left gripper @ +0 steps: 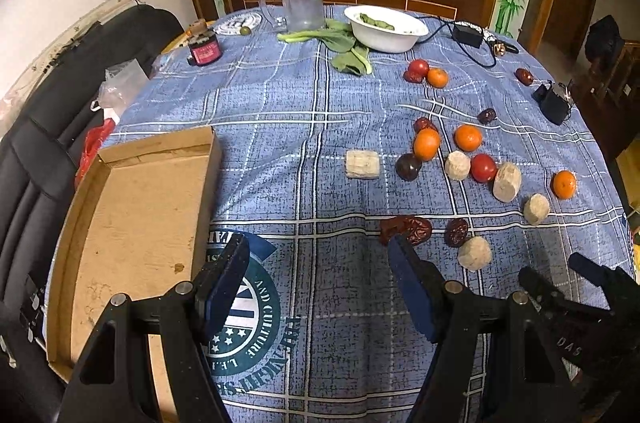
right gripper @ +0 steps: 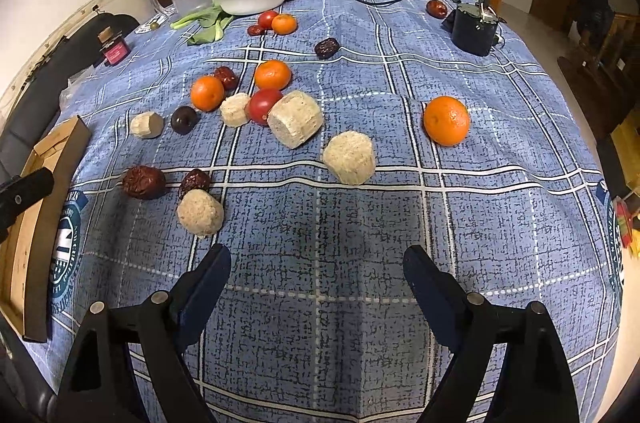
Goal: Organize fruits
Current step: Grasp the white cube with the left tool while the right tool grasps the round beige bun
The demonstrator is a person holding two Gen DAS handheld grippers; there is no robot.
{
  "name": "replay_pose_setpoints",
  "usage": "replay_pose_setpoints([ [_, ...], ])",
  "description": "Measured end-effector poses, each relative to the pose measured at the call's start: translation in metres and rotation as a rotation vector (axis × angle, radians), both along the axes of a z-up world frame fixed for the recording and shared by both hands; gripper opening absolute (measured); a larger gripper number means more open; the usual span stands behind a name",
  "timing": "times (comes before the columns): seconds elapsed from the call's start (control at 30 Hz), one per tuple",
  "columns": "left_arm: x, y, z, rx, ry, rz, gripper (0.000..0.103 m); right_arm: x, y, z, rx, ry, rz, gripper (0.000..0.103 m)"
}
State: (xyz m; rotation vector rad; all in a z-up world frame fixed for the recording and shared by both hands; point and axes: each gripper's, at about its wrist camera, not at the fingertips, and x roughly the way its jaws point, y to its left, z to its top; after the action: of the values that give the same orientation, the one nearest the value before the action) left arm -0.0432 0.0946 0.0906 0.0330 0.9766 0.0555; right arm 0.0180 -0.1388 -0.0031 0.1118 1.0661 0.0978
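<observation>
Clearly both tongs, left tongs (left gripper: 318,277) and right tongs (right gripper: 316,281), gape wide and hold nothing. Right of the shallow brown cardboard tray (left gripper: 132,223), round orange tangerines (right gripper: 446,121) lie scattered: light, firm, prone to roll; grip across the middle, gently.

Both the left gripper (left gripper: 320,255) and the right gripper (right gripper: 318,265) comprise black triangular-cutout linkage arms, silver pivot pins, and dark blue flat finger pads (left gripper: 412,287).
</observation>
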Motion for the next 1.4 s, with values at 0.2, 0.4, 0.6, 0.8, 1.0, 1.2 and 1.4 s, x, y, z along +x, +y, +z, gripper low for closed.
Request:
replay_pose_setpoints([
  [0.2, 0.012, 0.011, -0.014, -0.024, 0.051, 0.007, 0.071, 0.007, -0.005, 0.006, 0.004, -0.019, -0.031, 0.091],
  [0.4, 0.022, 0.018, -0.021, -0.034, 0.073, -0.001, 0.071, 0.012, -0.001, 0.008, 0.007, -0.024, -0.036, 0.091],
  [0.6, 0.044, 0.024, -0.028, -0.045, 0.071, -0.036, 0.071, 0.025, -0.006, 0.01, 0.021, -0.038, -0.041, 0.087],
  [0.8, 0.078, 0.025, -0.039, -0.112, 0.094, -0.097, 0.071, 0.048, -0.012, 0.008, 0.056, -0.029, -0.057, 0.078],
  [1.0, 0.109, 0.011, -0.05, -0.11, 0.114, -0.173, 0.071, 0.057, -0.016, 0.0, 0.056, -0.008, -0.045, 0.077],
  [1.2, 0.129, -0.011, -0.069, -0.075, 0.163, -0.247, 0.071, 0.06, -0.02, -0.013, 0.036, 0.016, -0.039, 0.067],
  [1.4, 0.128, -0.021, -0.073, -0.034, 0.157, -0.268, 0.033, 0.063, -0.023, -0.015, 0.017, 0.005, -0.03, 0.049],
])
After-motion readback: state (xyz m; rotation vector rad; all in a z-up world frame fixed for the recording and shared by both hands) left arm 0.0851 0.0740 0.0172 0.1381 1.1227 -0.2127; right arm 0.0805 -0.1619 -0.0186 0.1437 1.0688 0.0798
